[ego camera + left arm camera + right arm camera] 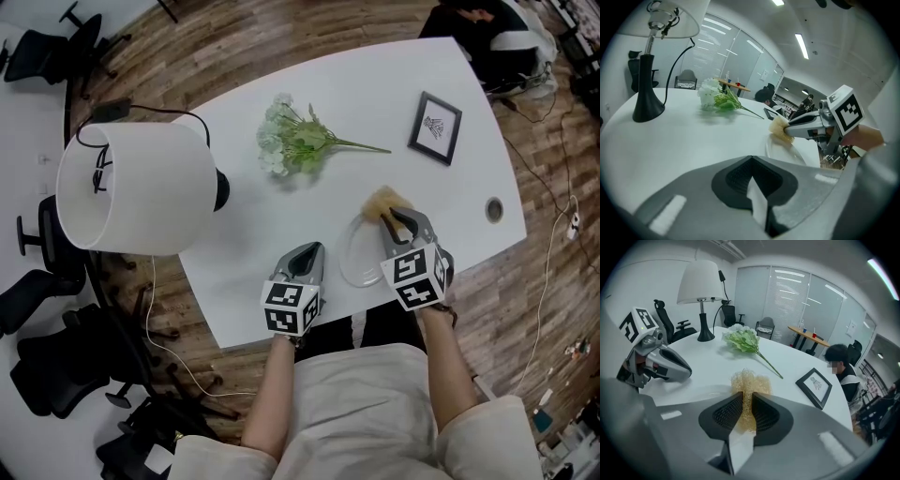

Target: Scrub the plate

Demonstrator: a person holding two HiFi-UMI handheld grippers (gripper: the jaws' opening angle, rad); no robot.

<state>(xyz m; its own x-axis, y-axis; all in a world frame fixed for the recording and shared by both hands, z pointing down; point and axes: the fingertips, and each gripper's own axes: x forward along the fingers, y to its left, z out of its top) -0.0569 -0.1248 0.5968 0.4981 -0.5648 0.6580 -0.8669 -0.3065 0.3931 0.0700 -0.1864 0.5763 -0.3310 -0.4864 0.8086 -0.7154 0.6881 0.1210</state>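
Progress reads as mid-scrub, in my judgement: my right gripper [398, 225] is clamped on a tan fibrous scouring pad [749, 383], the tuft squeezed between both pads and sticking out past the tips, and that pad sits at the rim of the clear plate [356, 258] farthest from me. The plate lies flat on the white surface [394, 94], directly beneath the right gripper and just to the right of my left gripper [305, 262]. The left gripper has its jaws together on nothing, tips near the plate's near-left edge but apart from it, so I judge the plate is not being steadied. What is left, as I read it, is working the pad across the rest of the plate. How much has been cleaned I cannot say: the plate is transparent and I see no dirt, foam or water on it. Whether the pad actually presses the plate or hangs just over the rim is unclear. From the head view the right gripper's body covers the plate's right side, and in the right gripper view the plate is only a faint sheen.
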